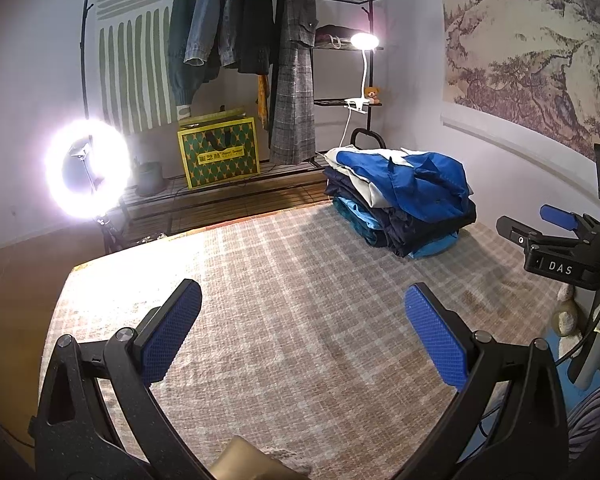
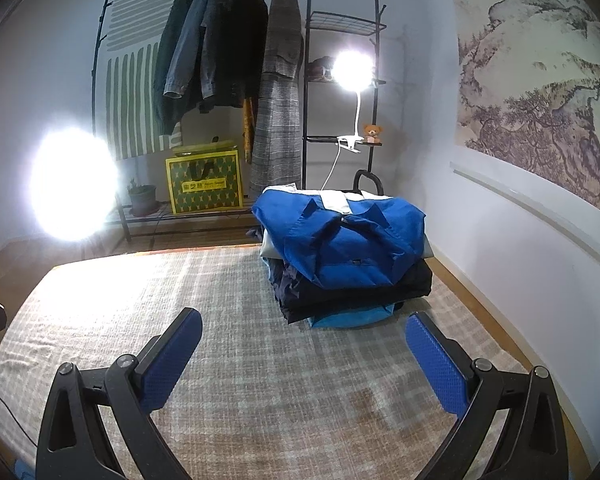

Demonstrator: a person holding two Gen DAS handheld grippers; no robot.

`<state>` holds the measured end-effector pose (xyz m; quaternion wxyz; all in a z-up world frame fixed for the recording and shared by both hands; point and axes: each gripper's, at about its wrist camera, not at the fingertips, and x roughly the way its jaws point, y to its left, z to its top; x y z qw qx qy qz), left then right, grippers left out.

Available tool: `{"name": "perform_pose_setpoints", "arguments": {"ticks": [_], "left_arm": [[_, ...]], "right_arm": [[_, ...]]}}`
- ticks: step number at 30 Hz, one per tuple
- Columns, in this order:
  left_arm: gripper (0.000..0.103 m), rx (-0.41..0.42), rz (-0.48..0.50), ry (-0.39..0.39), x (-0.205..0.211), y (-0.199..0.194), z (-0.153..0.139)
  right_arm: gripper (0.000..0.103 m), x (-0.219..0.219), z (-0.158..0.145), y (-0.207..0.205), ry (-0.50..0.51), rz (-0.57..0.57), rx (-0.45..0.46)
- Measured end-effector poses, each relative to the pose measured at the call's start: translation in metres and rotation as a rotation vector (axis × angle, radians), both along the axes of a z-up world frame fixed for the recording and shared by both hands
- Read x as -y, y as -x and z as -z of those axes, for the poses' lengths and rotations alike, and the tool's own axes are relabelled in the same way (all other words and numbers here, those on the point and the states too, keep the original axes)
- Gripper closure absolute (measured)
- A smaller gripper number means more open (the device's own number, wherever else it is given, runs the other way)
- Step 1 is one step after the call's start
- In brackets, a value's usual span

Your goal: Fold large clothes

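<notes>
A pile of folded clothes (image 1: 404, 200) sits at the far right corner of the plaid bed cover (image 1: 284, 280); a bright blue jacket (image 2: 344, 236) lies on top, over dark navy and light blue garments. My left gripper (image 1: 304, 300) hovers open over bare cover, well short of the pile, nothing between its blue pads. My right gripper (image 2: 304, 328) is open too, with the pile just beyond its right finger. In the left wrist view the right gripper (image 1: 556, 232) shows at the right edge.
Behind the bed stands a black clothes rack (image 2: 308, 92) hung with coats, and a yellow-green bag (image 2: 204, 184) sits on its low shelf. A ring light (image 1: 88, 168) glares at the left; a clip lamp (image 2: 352, 70) glows on the rack. A landscape painting (image 2: 540, 92) hangs on the wall at the right.
</notes>
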<state>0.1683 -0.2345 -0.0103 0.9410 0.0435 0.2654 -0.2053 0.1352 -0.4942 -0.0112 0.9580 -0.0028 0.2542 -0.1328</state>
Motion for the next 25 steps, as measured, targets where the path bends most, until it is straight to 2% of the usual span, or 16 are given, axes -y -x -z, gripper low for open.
{"name": "perform_pose_setpoints", "arguments": {"ticks": [25], "left_arm": [[0.0,0.028,-0.03,0.015,0.004,0.003,-0.012]], "right_arm": [[0.0,-0.001,0.001,-0.001,0.001,-0.009,-0.008]]}}
